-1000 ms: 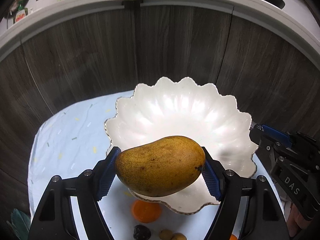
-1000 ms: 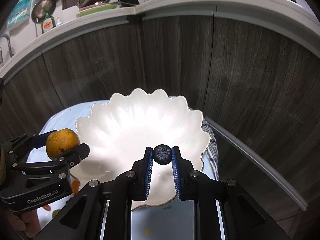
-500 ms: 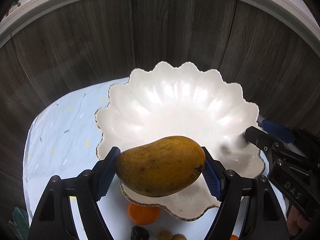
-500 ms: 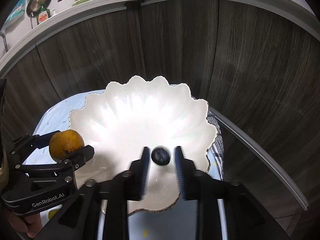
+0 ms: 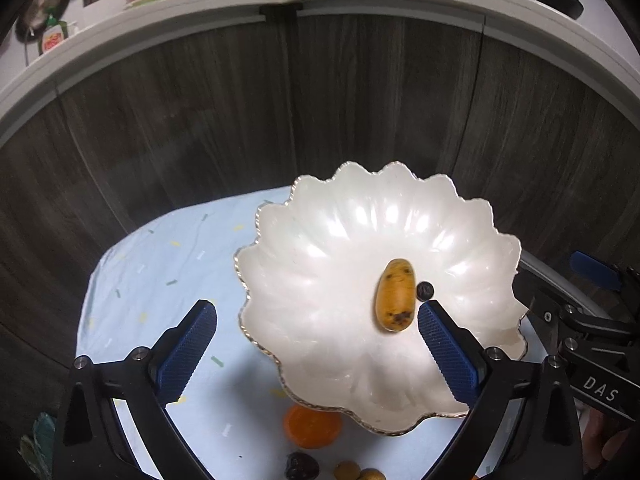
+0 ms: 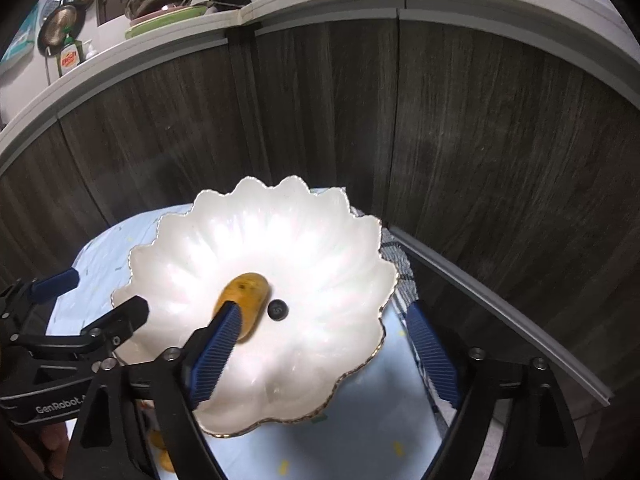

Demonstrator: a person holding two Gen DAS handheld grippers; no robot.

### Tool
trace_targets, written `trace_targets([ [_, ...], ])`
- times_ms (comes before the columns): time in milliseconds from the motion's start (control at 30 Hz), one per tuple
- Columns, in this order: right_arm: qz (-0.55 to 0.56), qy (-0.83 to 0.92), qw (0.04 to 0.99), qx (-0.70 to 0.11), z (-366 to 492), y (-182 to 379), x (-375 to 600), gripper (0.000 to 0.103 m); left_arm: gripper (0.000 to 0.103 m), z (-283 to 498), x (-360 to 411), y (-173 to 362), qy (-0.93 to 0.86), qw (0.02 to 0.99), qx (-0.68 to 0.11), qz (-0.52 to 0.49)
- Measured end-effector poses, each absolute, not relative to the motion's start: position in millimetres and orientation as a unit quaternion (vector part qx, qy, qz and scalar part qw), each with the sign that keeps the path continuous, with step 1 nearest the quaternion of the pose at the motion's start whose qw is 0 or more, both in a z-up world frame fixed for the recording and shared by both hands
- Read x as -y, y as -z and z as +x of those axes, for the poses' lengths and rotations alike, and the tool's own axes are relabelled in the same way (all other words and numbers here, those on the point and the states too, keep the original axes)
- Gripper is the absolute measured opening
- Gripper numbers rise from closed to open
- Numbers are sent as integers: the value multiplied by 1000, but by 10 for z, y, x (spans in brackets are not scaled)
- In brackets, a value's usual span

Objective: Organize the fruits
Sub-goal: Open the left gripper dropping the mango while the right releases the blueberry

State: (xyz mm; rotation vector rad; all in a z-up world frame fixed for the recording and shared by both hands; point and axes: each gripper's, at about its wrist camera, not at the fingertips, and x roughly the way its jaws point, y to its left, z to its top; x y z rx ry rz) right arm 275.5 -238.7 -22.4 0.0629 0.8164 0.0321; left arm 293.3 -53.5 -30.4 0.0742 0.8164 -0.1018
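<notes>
A yellow-brown mango (image 5: 394, 294) lies in the middle of the white scalloped bowl (image 5: 320, 240), with a small dark round fruit (image 5: 425, 289) touching its right side. Both show in the right wrist view too: the mango (image 6: 244, 292), the dark fruit (image 6: 277, 309), the bowl (image 6: 320, 248). My left gripper (image 5: 316, 332) is open and empty, above the bowl's near left rim. My right gripper (image 6: 324, 340) is open and empty, above the bowl's near edge. Its left fingertip (image 6: 228, 320) hides the mango's near end.
An orange (image 5: 313, 426), a dark fruit (image 5: 301, 465) and small yellowish fruits (image 5: 347, 470) lie on the pale blue cloth (image 5: 160, 280) in front of the bowl. Dark wood cabinet doors (image 5: 320, 100) stand behind. The other gripper (image 5: 588, 344) shows at the right edge.
Both grippers opened and drew back. The mango dropped from the left gripper into the bowl; the small dark fruit dropped from the right gripper and lies beside it.
</notes>
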Motion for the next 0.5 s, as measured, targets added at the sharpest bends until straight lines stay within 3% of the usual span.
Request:
trace_targets([
  [500, 25, -16, 930, -367, 2495, -107, 2296, 88, 102, 2625, 326, -40, 41, 929, -367, 23],
])
